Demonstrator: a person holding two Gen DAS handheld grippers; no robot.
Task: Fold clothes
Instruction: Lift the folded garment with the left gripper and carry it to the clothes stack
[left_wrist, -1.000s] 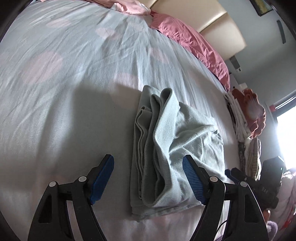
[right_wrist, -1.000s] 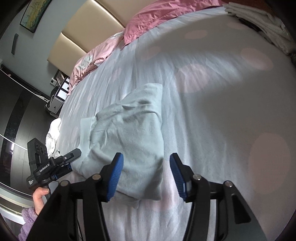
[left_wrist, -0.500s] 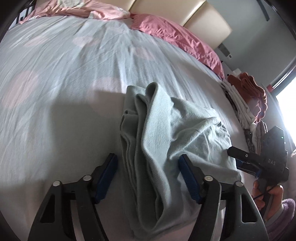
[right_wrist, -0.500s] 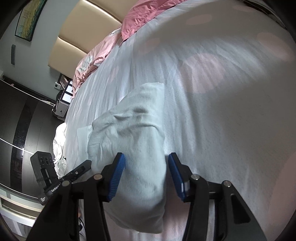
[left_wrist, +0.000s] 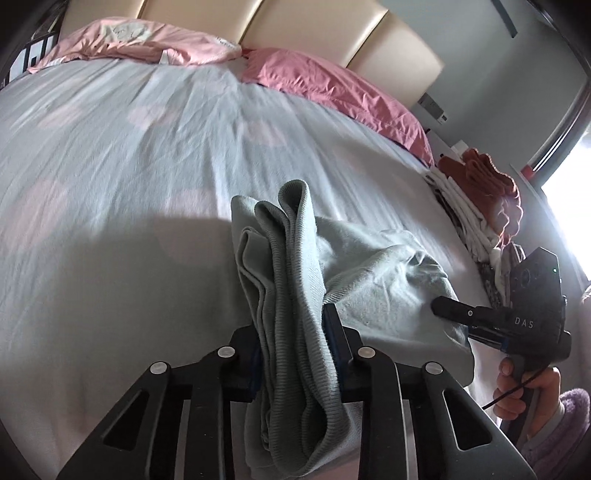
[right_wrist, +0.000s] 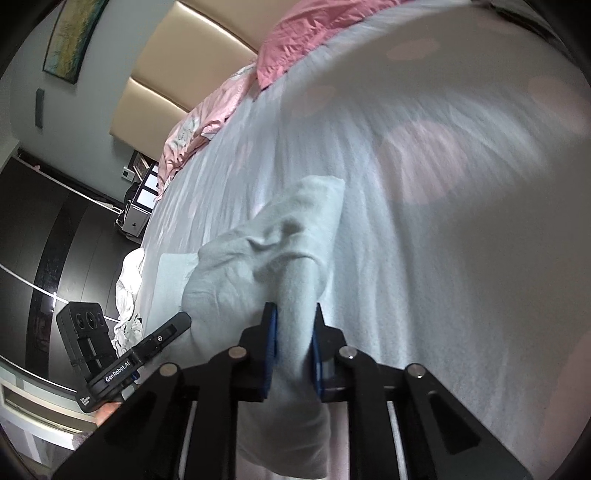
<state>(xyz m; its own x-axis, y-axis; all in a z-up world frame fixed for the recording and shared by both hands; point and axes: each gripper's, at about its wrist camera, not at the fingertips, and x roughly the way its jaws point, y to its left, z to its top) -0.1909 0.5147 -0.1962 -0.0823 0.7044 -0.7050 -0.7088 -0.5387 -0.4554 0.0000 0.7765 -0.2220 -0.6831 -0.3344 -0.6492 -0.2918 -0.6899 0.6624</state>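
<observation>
A folded pale grey-green knit garment (left_wrist: 295, 266) lies on the bed. My left gripper (left_wrist: 295, 332) is shut on its ribbed folded edge, and the cloth bunches between the fingers. In the right wrist view the same garment (right_wrist: 273, 251) is pinched at its other side by my right gripper (right_wrist: 293, 343), shut on a thick fold. The right gripper also shows in the left wrist view (left_wrist: 509, 321), with its tips at the garment's right edge. The left gripper also shows in the right wrist view (right_wrist: 122, 354).
The bed has a light sheet with pale pink spots (left_wrist: 147, 166). Pink pillows (left_wrist: 332, 85) lie against a beige headboard. A stack of folded white and rust clothes (left_wrist: 476, 199) sits at the bed's right edge. A dark wardrobe (right_wrist: 44, 236) stands left.
Both grippers moved forward onto the garment and closed on it. A second ago both were open just short of it.
</observation>
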